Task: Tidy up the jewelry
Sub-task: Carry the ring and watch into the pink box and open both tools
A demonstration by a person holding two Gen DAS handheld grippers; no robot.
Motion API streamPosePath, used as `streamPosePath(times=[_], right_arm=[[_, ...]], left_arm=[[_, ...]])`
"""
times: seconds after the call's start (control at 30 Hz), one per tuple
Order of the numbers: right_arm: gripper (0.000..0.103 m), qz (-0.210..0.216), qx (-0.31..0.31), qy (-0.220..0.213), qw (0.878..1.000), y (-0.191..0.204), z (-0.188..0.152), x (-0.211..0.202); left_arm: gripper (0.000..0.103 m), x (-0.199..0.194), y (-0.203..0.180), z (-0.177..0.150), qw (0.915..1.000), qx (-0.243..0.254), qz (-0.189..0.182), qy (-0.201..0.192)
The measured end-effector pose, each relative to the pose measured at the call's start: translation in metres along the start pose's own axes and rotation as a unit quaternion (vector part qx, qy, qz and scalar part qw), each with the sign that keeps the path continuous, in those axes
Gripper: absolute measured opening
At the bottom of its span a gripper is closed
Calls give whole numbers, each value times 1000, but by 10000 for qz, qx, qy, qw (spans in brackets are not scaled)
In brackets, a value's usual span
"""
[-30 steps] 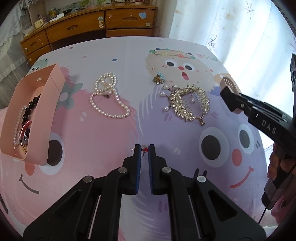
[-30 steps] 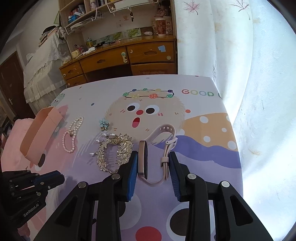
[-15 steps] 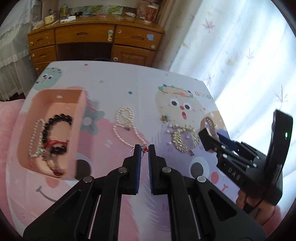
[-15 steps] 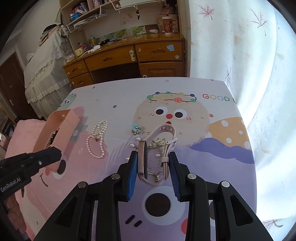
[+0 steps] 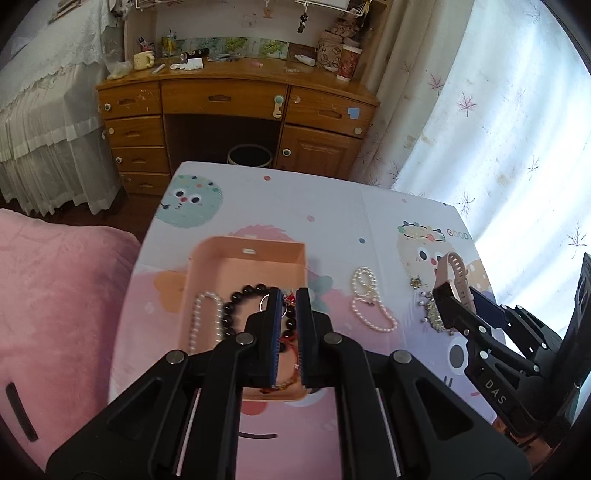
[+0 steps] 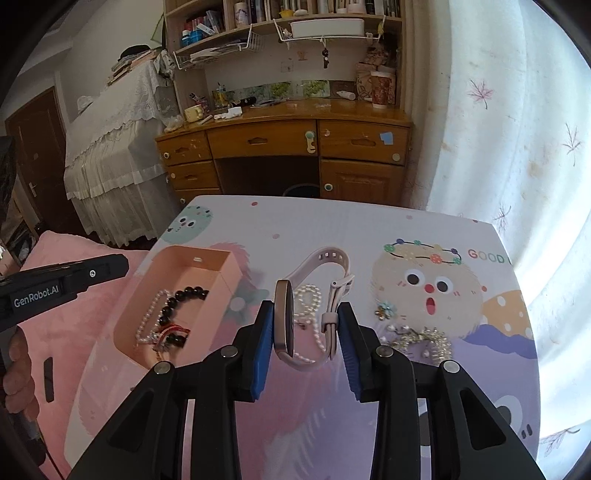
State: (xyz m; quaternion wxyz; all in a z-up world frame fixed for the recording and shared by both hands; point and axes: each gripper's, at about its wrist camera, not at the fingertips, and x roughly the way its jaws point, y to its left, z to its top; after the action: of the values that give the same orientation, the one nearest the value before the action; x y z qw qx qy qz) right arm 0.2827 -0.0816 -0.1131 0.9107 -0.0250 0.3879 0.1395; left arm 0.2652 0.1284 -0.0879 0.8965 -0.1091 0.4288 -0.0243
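1. The pink box (image 5: pixel 246 258) on the table (image 5: pixel 332 206) holds a black bead bracelet (image 6: pixel 186 295), a pearl strand (image 5: pixel 201 317) and a red cord piece (image 6: pixel 173 330).
2. Only the right wrist view shows bookshelves (image 6: pixel 280 14).
3. The left gripper (image 5: pixel 288 295) is clenched on a small red charm with ring (image 5: pixel 288 301), above the box.
4. The right gripper (image 6: pixel 304 314) grasps the pink watch (image 6: pixel 284 317) above the pearl necklace (image 5: pixel 369 306).

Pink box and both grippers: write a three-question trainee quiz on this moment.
1. True or false: the pink box is empty.
2. What does the right gripper hold? A) pink watch B) pearl necklace C) gold comb
3. Fill in: the left gripper, pinching a small red charm, is above the ____.

Key: 1 false, it holds bracelets; 2 A; 3 pink box.
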Motion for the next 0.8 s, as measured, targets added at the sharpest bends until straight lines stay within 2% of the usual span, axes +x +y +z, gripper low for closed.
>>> streamPosePath(times=[0.3, 0.57, 0.67, 0.73, 0.8], right_arm=[[37, 518, -45, -224, 9984, 82, 14, -6], [38, 694, -141, -130, 9974, 147, 9, -5], [47, 729, -172, -95, 9971, 165, 4, -5], [59, 615, -210, -104, 9978, 174, 0, -6], [63, 509, -190, -145, 9984, 180, -4, -9]], left_arm=[[5, -7, 33, 2, 9995, 290, -144, -1], [5, -4, 57, 2, 9986, 416, -325, 32], [5, -1, 62, 2, 9981, 490, -369, 81], [5, 1, 64, 1, 9975, 529, -447, 120], [7, 3, 66, 0, 9969, 569, -508, 193]])
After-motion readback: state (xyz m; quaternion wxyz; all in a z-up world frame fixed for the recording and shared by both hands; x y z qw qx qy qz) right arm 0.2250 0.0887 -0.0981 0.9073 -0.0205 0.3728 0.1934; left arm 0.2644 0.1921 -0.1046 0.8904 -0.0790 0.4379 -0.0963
